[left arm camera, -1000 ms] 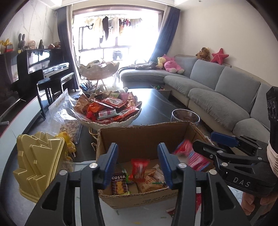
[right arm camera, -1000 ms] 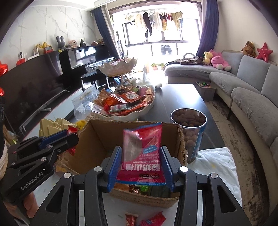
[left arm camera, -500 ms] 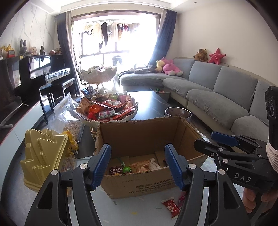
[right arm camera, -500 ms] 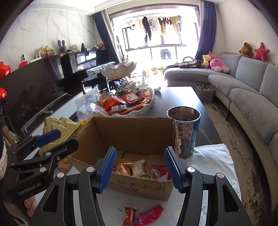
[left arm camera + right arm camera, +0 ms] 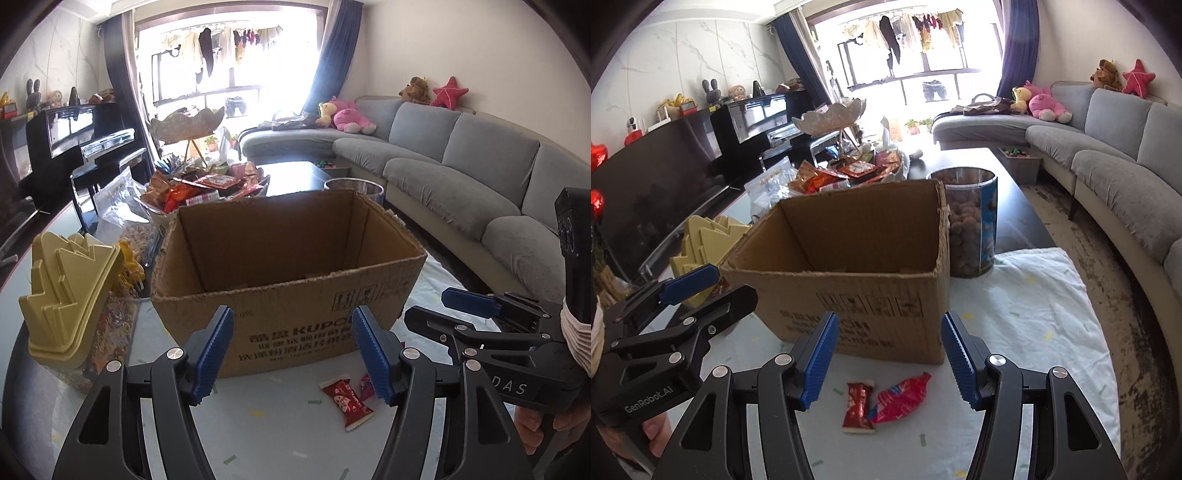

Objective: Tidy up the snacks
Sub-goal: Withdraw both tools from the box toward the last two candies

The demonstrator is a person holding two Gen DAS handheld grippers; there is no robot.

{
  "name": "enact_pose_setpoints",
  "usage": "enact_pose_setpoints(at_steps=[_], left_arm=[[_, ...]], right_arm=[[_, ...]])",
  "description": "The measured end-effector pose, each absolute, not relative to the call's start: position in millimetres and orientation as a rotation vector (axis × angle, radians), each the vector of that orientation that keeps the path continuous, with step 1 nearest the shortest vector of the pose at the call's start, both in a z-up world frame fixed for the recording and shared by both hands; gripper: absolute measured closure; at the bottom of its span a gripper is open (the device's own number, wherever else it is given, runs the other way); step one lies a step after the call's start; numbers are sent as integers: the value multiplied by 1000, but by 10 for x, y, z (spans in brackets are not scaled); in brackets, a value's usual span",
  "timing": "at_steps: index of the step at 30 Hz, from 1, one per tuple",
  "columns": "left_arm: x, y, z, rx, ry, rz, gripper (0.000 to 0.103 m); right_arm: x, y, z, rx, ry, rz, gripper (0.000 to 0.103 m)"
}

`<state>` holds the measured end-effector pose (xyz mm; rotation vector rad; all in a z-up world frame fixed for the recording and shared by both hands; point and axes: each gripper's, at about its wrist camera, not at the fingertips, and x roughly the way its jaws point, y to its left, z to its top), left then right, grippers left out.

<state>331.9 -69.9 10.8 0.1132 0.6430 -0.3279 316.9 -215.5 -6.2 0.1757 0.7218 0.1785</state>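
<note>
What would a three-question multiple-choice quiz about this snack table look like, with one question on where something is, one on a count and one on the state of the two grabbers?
1. Where is the clear jar of brown balls?
A. Inside the cardboard box
B. Beside the cardboard box, at its far right corner
C. On the sofa

2. How many wrapped snacks lie on the white cloth just in front of the box?
A. Two
B. Five
C. None

3. How do the left gripper and the right gripper stand?
A. Both clamped on packets
B. Only the left holds one
C. Both open, holding nothing

Answers: 1 B, the jar stands outside the box wall on the table. 2 A, a dark red snack bar and a red packet lie side by side. 3 C, only cloth and box show between each pair of blue pads.
</note>
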Motion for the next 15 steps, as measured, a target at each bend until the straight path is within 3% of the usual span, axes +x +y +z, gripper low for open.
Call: enact_pose_setpoints(at_steps=[15], left_arm=[[3237, -749, -524, 89, 824, -337, 38]], right_arm=[[3220, -2187, -730, 254, 893, 187, 44]])
